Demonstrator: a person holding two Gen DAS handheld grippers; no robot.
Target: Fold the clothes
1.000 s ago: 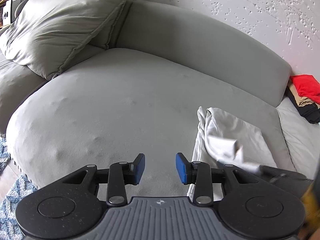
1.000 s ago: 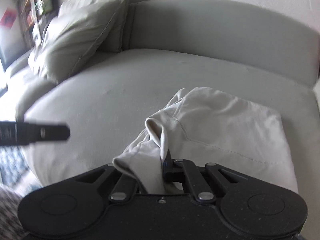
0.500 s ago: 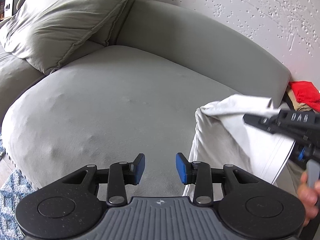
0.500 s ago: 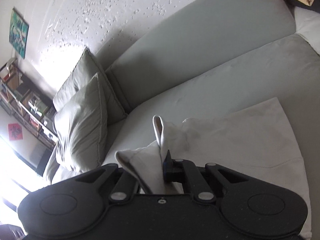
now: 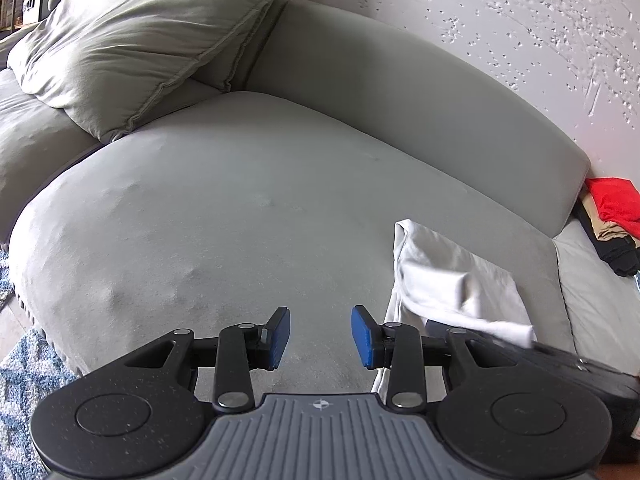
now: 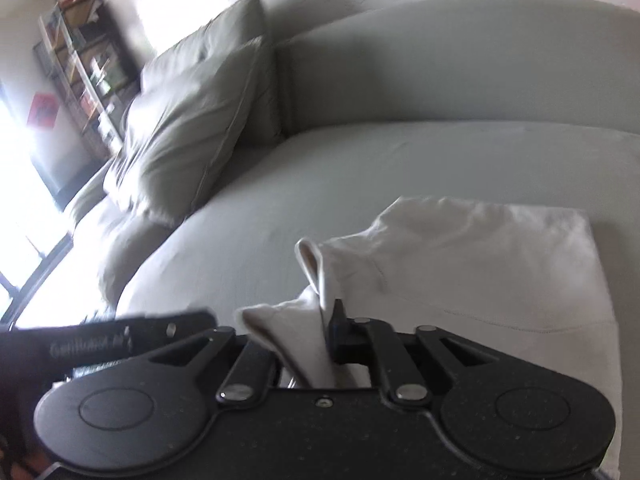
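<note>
On the grey sofa seat (image 5: 240,216), a folded white garment (image 5: 452,280) lies near the right end, below the backrest. Its bunched corner runs between the fingers of the right tool (image 6: 316,344), whose jaws are opening with the cloth between them. Over bare cushion, the left tool (image 5: 320,336) hangs partly open with nothing between its blue pads (image 5: 362,336).

You've got a grey sofa (image 5: 248,216) filling the frame, big cushion (image 5: 132,48) upper left, speckled white wall (image 5: 520,20) upper right, blue patterned rug (image 5: 24,364) lower left, and in the right view a dark shelf (image 6: 84,68) beside glaring window light (image 6: 16,184).
</note>
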